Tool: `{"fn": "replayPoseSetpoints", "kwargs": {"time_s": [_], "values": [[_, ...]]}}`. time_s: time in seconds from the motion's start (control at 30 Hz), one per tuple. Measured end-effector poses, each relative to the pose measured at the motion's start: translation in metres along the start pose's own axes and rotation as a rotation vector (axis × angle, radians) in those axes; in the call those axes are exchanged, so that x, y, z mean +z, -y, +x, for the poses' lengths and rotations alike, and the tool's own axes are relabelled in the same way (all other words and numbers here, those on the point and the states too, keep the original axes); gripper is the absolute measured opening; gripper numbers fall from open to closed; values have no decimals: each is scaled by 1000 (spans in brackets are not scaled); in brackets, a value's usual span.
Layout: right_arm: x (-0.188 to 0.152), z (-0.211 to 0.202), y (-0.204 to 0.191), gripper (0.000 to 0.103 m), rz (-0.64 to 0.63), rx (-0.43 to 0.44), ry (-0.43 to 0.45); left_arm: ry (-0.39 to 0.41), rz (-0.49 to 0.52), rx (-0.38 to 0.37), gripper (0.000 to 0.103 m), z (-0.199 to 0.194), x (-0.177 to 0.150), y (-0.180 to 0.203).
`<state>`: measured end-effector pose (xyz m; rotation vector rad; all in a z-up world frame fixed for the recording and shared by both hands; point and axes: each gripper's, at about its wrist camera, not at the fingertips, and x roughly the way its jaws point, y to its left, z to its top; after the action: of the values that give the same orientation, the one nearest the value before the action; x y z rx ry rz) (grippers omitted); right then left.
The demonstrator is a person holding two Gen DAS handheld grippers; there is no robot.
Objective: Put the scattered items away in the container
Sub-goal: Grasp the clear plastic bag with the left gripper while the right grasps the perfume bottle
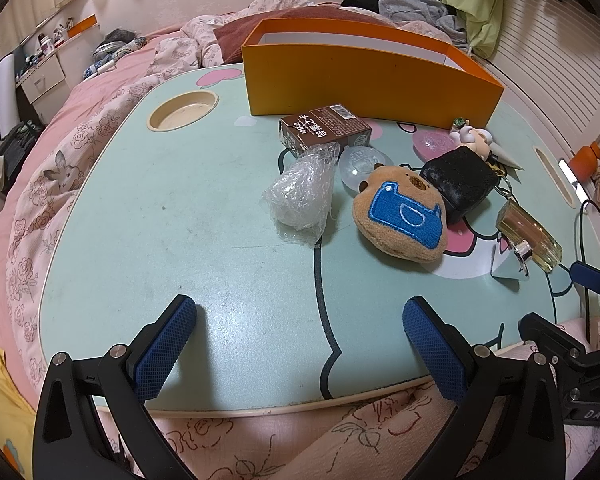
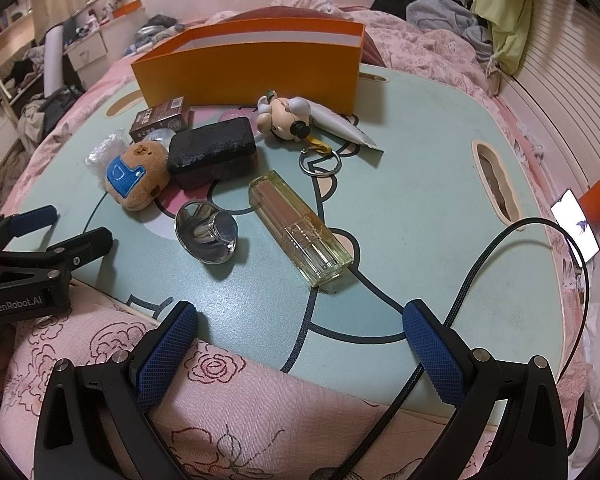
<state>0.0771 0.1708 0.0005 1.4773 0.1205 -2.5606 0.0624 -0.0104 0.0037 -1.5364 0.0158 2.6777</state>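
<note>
both grippers' fingers spread, items beside orange box (image 1: pixel 364 76).

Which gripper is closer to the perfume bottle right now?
Right. The right gripper sits just short of the perfume bottle; the left gripper is off to the bottle's left.

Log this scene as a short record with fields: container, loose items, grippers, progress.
container: orange box, upright at the far side of the lap table, top open
loose items: capybara plush, black block, brown carton, perfume bottle, silver cap, figure keychain, plastic wrap bundle
grippers: left gripper and right gripper both open, empty, at the near edge
progress: listed items all lie outside the box
</note>
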Motion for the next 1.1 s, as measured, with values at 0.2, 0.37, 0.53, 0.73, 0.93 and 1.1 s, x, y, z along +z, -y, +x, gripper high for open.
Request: {"fn": "replayPoseSetpoints", "kwargs": {"time_s": [0.2, 0.37, 0.53, 0.73, 0.93, 1.1], "values": [[0, -1, 0, 102, 1, 2, 2, 54, -49, -123, 102, -12, 5, -11], [0, -1, 1, 102, 1, 2, 2, 154, -19, -201, 91, -28, 20, -4], [0, -1, 1, 102, 2, 3, 3, 167, -74, -202, 70, -19, 38, -15], [-1, -1, 1, 102, 2, 3, 5, 156, -119, -195, 59, -7, 41, -31], [-2, -2, 2, 102, 5, 8, 12, 105, -64, -98, 30, 15, 42, -21], [-3, -13, 12, 88, 57, 109, 77, 152, -93, -119, 28, 11, 34, -24]]}}
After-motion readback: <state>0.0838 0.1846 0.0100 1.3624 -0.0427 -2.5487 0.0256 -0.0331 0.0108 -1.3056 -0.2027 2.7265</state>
